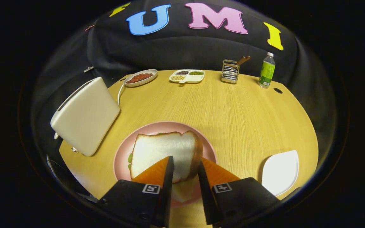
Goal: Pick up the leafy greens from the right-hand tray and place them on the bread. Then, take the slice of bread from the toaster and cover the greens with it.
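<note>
My gripper [185,161] is shut on a slice of bread [160,152], which it holds tilted just above the pink plate [208,145]; one finger lies on the slice's white face and the other against its crust side. Under the slice, bits of leafy greens [130,157] peek out at its left edge. A lower slice of bread [184,191] shows pale between my fingers on the plate. The white toaster [86,115] stands left of the plate. To the right of the plate lies the white leaf-shaped tray [280,172], bare.
At the back of the round wooden table [233,110] stand an oval dish of red food [140,77], a divided dish of beans [187,76], a wire utensil holder [230,71] and a green bottle [267,70]. The toaster's cord [119,93] runs behind it.
</note>
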`<state>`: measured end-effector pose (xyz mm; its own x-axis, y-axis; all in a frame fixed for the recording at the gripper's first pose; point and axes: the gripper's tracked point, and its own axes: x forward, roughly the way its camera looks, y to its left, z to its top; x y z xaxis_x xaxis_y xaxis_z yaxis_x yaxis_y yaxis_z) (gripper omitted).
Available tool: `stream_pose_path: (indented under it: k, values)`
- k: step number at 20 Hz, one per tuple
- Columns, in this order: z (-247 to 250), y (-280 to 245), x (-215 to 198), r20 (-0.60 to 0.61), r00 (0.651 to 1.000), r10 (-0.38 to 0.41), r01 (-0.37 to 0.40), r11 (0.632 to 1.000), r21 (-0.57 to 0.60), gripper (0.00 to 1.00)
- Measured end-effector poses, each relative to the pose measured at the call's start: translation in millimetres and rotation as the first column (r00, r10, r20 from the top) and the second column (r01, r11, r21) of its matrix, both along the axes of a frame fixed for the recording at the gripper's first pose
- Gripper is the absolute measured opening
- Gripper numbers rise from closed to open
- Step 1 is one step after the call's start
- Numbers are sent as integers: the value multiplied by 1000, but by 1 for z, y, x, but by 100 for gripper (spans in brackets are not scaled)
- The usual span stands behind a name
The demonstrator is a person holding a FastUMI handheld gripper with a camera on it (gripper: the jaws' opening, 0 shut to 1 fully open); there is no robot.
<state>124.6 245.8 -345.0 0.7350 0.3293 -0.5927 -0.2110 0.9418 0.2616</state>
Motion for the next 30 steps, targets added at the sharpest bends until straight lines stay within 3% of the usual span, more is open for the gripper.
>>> stream_pose_path:
  k: [2, 3, 8, 13, 20, 30]
  values:
    - [-1, -9, 6, 35, 999, 12, -9, 996, -87, 67]
    - [0, -11, 7, 56, 998, 28, -21, 992, -123, 81]
    - [18, -25, 10, 149, 987, 57, -27, 980, -196, 98]
    - [63, -51, 7, 256, 965, 50, -3, 984, -180, 98]
    - [178, -95, -20, 490, 870, 60, 38, 982, -186, 98]
    - [313, -135, -88, 631, 776, -3, 78, 993, -91, 98]
